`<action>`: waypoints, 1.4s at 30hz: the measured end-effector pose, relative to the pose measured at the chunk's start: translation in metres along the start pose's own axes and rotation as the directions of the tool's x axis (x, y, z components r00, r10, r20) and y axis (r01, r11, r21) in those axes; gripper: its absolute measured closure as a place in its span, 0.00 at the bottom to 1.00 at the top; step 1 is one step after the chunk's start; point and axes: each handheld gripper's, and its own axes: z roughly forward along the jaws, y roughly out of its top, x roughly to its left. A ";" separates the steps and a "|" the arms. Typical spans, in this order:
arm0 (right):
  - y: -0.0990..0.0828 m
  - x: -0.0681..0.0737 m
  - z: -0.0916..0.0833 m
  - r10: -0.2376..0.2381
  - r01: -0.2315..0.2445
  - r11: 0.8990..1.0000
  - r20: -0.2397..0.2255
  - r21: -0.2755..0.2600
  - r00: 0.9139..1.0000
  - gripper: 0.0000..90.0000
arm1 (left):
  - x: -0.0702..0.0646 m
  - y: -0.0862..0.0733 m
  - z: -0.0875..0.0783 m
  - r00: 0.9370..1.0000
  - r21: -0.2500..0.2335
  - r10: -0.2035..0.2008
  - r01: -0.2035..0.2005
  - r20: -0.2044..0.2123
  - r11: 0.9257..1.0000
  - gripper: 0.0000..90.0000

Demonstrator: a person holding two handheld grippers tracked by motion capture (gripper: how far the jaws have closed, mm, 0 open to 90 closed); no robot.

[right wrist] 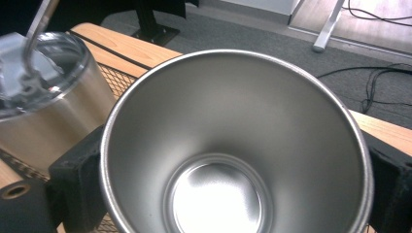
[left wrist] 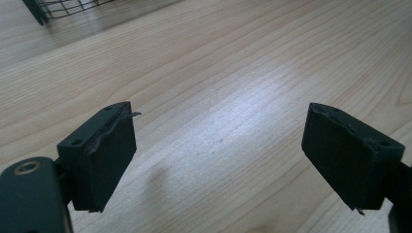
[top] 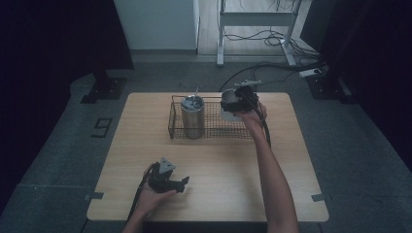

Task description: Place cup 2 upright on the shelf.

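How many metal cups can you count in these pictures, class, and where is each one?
2. A lidded steel tumbler stands in the left part of the wire basket; an open steel cup is clamped in the right gripper over the basket's right end. None seems hidden.

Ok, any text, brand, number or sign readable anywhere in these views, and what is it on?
"9": a dark mark shaped like that digit on the grey floor left of the table; I can't tell for sure it is a number.
Steel cup and lidded tumbler: no lettering visible.
Nothing else readable.
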 end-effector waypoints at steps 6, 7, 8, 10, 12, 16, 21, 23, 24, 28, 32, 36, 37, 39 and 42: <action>-0.003 -0.003 0.011 0.008 -0.008 1.000 0.009 0.021 1.000 0.07 | 0.001 0.000 0.001 1.000 0.002 0.002 -0.002 -0.003 1.000 0.14; -0.004 -0.003 0.012 0.013 -0.013 1.000 0.007 0.025 1.000 0.07 | 0.001 -0.001 0.001 1.000 0.003 0.001 -0.001 -0.003 1.000 0.14; -0.005 -0.004 0.013 0.021 -0.021 0.999 0.002 0.026 1.000 0.07 | 0.002 -0.001 0.001 1.000 0.004 0.000 0.000 -0.003 1.000 0.14; -0.007 -0.005 0.015 0.028 -0.028 0.999 -0.001 0.033 1.000 0.07 | 0.002 -0.001 0.000 1.000 0.002 -0.004 0.004 -0.001 1.000 0.14; -0.008 -0.006 0.016 0.020 -0.021 0.999 0.012 0.042 1.000 0.07 | 0.002 -0.001 0.000 1.000 0.003 -0.004 0.004 -0.002 1.000 0.14; -0.009 -0.009 0.017 0.026 -0.027 0.999 0.016 0.047 1.000 0.07 | 0.002 -0.001 0.001 1.000 0.007 -0.002 0.002 -0.002 1.000 0.14; -0.012 -0.012 0.019 0.030 -0.032 0.997 0.027 0.064 0.999 0.07 | 0.002 -0.001 0.002 1.000 0.009 -0.009 0.009 0.004 1.000 0.14; -0.013 -0.014 0.021 0.028 -0.031 0.997 0.034 0.075 0.999 0.07 | 0.003 -0.001 0.002 1.000 0.010 -0.011 0.011 0.004 1.000 0.14; -0.013 -0.014 0.022 0.027 -0.030 0.996 0.038 0.078 0.999 0.07 | 0.003 -0.001 0.002 1.000 0.010 -0.013 0.013 0.005 1.000 0.14; -0.015 -0.016 0.025 0.029 -0.032 0.995 0.040 0.090 0.999 0.07 | 0.003 -0.001 0.003 1.000 0.012 -0.013 0.013 0.006 1.000 0.14; -0.019 -0.017 0.029 0.026 -0.030 0.994 0.040 0.104 0.999 0.07 | 0.003 -0.002 0.003 1.000 0.015 -0.008 0.008 0.004 1.000 0.14; -0.025 -0.018 0.033 0.021 -0.026 0.993 0.043 0.117 0.999 0.07 | 0.006 -0.001 0.002 1.000 0.017 -0.011 0.011 0.005 1.000 0.15; -0.026 -0.018 0.034 0.023 -0.028 0.993 0.045 0.118 0.999 0.07 | 0.006 -0.002 0.002 1.000 0.015 -0.016 0.016 0.004 1.000 0.15; -0.029 -0.019 0.035 0.027 -0.033 0.992 0.046 0.121 0.999 0.07 | 0.007 -0.002 0.002 1.000 0.017 -0.018 0.018 0.003 1.000 0.15; -0.031 -0.019 0.037 0.027 -0.032 0.991 0.047 0.129 0.999 0.07 | 0.007 -0.002 0.002 1.000 0.019 -0.020 0.020 0.006 1.000 0.15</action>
